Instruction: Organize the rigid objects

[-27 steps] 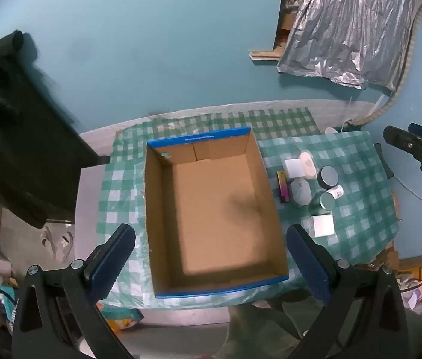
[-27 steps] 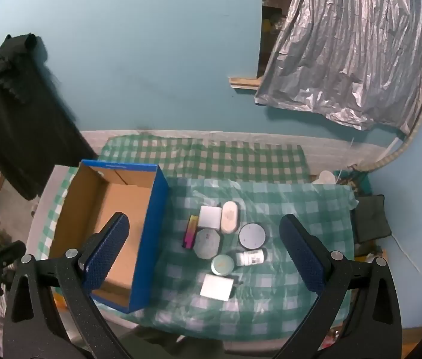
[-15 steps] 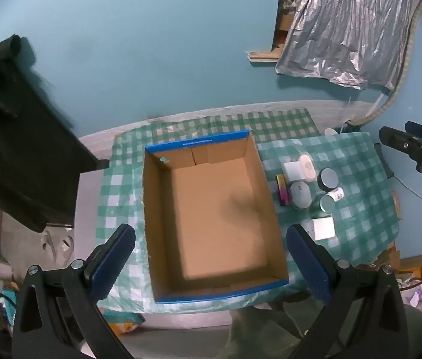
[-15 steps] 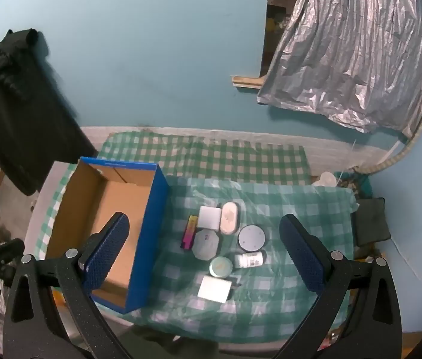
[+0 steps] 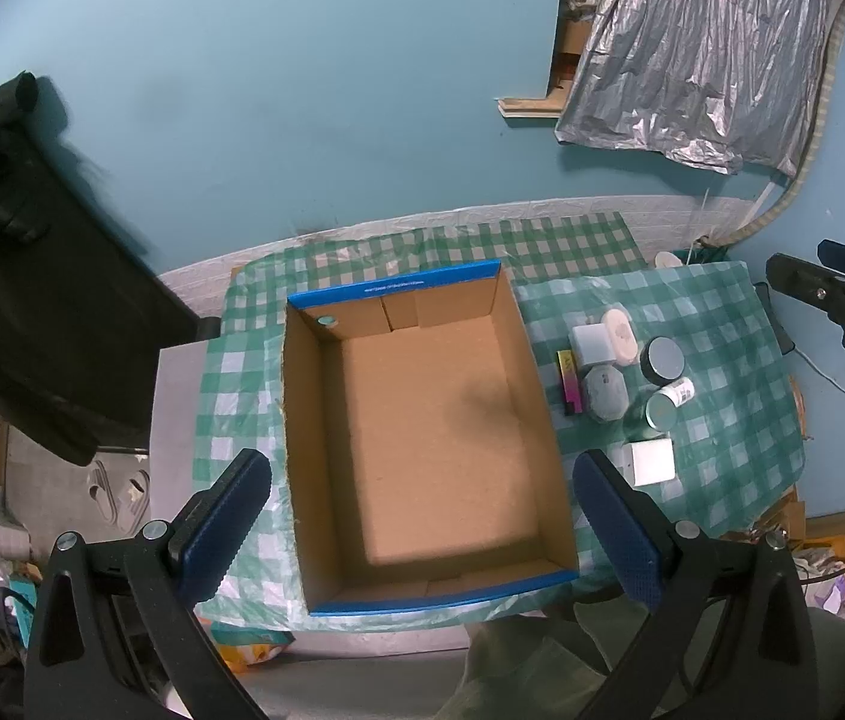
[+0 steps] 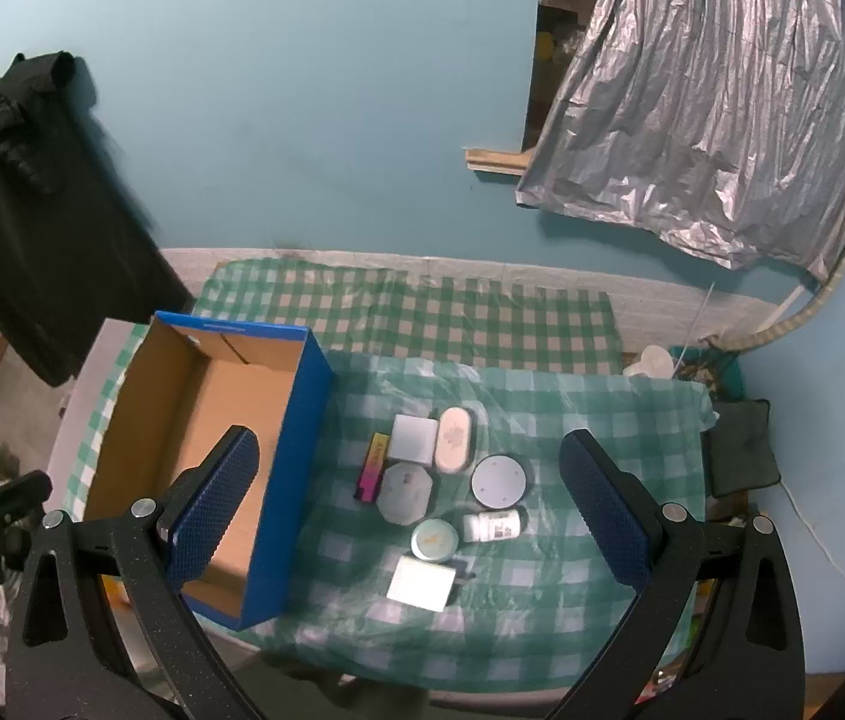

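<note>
Lettering "DA" on right gripper [image 5: 842, 300]

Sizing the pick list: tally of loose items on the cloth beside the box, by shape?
Square white boxes: 2
Oval case: 1
Octagonal case: 1
Round jars or tins: 2
Small white bottle, on its side: 1
Slim pink-and-yellow box: 1
Total: 8

blue cardboard box [image 6: 287, 474]: open, empty | small containers [image 6: 446, 492]: clustered on cloth right of it
</note>
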A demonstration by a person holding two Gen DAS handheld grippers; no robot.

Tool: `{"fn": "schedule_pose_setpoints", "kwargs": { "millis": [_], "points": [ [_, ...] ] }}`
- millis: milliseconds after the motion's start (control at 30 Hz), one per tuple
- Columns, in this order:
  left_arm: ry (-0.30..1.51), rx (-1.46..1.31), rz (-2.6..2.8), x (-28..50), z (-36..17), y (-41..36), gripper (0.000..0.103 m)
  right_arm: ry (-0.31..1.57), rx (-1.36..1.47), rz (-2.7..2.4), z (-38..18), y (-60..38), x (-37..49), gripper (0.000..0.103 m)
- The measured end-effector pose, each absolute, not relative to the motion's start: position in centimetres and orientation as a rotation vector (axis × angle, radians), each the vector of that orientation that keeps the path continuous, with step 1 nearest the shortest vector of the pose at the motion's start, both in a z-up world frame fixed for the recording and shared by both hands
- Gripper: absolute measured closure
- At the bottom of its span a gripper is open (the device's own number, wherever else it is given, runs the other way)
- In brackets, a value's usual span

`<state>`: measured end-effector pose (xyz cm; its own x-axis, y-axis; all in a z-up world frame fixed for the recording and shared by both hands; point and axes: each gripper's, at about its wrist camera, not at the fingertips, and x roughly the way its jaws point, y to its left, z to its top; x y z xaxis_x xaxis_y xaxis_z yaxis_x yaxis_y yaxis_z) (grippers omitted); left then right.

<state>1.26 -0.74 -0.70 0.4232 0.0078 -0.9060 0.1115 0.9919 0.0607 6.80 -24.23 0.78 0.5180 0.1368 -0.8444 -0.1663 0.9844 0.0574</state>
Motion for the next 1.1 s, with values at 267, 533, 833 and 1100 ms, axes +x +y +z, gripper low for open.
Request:
{"fn": "schedule_pose_setpoints", "kwargs": {
  "millis": [267, 533, 833, 1100],
  "points": [
    [1.136, 0.12, -0.063, 1.39, -0.84, -0.82, 0.001, 1.011, -0.034, 0.184, 0.67, -24.38, 6.96, 0.002],
    [1.14, 0.125, -0.063, 1.72, -1.17, -1.35, 0.001, 1.014, -0.035, 0.185, 0.58, -24.52, 7.13, 0.002],
    [1.14, 0.124, -0.061, 2.03, -1.41, -1.61, 0.001, 1.014, -0.034, 0.182, 0.7, -24.37, 7.1, 0.002],
    [1.141, 0.127, -0.062, 2.06, -1.37, -1.66, 0.001, 1.018, -0.035, 0.183, 0.62, -24.45, 7.25, 0.002]
  ]
}}
